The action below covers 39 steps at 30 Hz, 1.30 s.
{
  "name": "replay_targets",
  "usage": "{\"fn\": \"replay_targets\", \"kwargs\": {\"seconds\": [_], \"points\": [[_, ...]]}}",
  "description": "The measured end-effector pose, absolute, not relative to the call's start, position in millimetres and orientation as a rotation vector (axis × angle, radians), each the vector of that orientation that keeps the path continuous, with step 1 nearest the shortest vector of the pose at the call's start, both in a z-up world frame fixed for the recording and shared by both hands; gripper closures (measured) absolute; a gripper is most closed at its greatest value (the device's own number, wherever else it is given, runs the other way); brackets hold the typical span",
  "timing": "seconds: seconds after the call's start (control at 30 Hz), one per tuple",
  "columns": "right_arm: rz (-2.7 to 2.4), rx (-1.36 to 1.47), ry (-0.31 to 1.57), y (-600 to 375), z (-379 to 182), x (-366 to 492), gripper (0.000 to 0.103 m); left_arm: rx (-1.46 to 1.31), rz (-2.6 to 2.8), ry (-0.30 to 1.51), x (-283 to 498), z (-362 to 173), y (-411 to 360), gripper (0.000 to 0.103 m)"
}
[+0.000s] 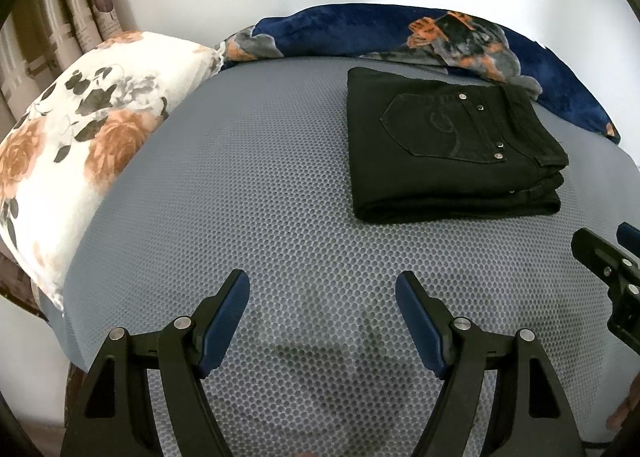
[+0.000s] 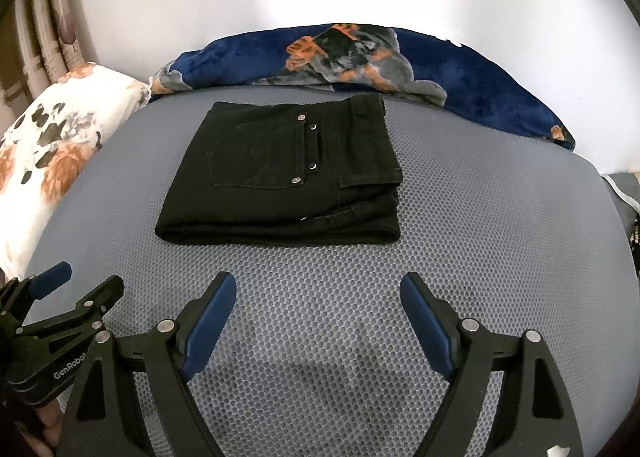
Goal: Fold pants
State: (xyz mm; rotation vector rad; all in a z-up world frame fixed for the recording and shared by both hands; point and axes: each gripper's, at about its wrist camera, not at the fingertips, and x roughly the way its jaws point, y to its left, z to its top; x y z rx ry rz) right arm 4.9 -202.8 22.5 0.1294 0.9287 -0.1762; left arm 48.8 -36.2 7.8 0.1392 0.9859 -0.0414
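Observation:
The black pants (image 1: 448, 145) lie folded in a compact stack on the grey mesh bed surface (image 1: 260, 197), back pocket up; they also show in the right wrist view (image 2: 288, 173). My left gripper (image 1: 323, 289) is open and empty, hovering over the mesh well short of the pants and to their left. My right gripper (image 2: 318, 293) is open and empty, a little in front of the pants' near edge. The right gripper shows at the right edge of the left wrist view (image 1: 612, 257); the left gripper shows at the lower left of the right wrist view (image 2: 72, 289).
A white floral pillow (image 1: 80, 137) lies at the left of the bed. A dark blue blanket with orange and grey print (image 1: 400, 33) is bunched along the far edge by the white wall. Curtains (image 1: 48, 29) hang at the far left.

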Motion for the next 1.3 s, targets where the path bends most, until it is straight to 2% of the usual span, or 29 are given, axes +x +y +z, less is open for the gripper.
{"fn": "replay_targets", "kwargs": {"seconds": [1.3], "points": [[-0.174, 0.14, 0.981, -199, 8, 5, 0.022, 0.139, -0.042, 1.004, 47, 2, -34, 0.027]]}}
